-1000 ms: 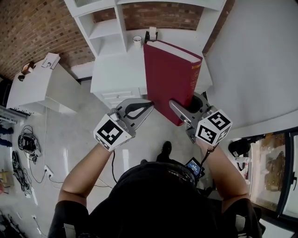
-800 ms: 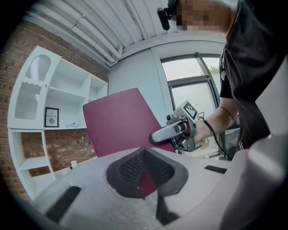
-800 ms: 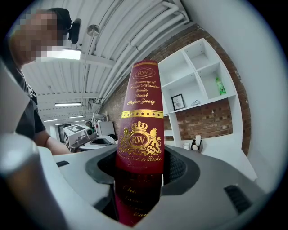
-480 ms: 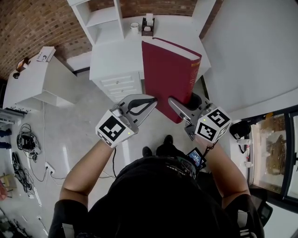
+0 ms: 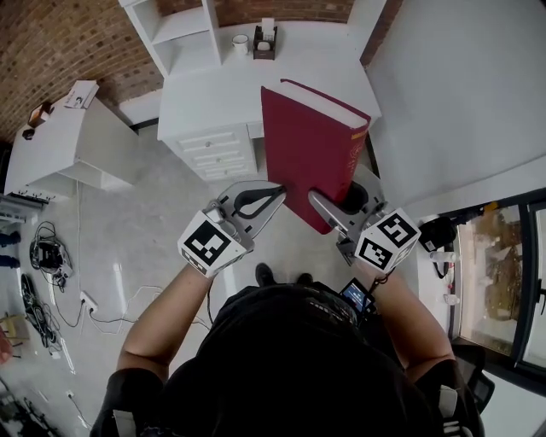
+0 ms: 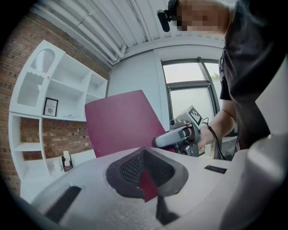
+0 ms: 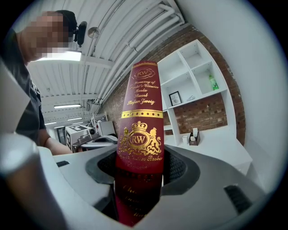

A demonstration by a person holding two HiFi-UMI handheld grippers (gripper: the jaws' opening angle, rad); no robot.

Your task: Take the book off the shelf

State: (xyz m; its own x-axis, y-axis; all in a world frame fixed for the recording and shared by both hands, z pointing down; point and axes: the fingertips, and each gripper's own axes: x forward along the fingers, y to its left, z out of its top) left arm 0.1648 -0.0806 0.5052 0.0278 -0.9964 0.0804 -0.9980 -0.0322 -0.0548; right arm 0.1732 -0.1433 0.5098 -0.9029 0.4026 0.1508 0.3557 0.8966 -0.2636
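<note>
A thick dark-red book (image 5: 311, 145) with a gilt spine (image 7: 140, 130) stands upright in the air between both grippers, off the white shelf unit (image 5: 183, 26). My right gripper (image 5: 320, 198) is shut on the spine's lower end, which fills the gap between its jaws in the right gripper view (image 7: 140, 179). At the book's lower fore-edge corner, my left gripper (image 5: 280, 191) has its tips together. In the left gripper view a red sliver of the book shows between its jaws (image 6: 148, 186), and the cover (image 6: 119, 123) rises behind them.
A white desk (image 5: 299, 60) with drawers stands under the shelves, bearing a small cup (image 5: 241, 43) and a dark organizer (image 5: 265, 43). To the left is a white cabinet (image 5: 60, 154), with cables (image 5: 47, 256) on the floor. A grey wall (image 5: 461, 85) runs along the right.
Both grippers and the book have drawn back from the desk and shelves and sunk a little. The grip on the book looks the same.
</note>
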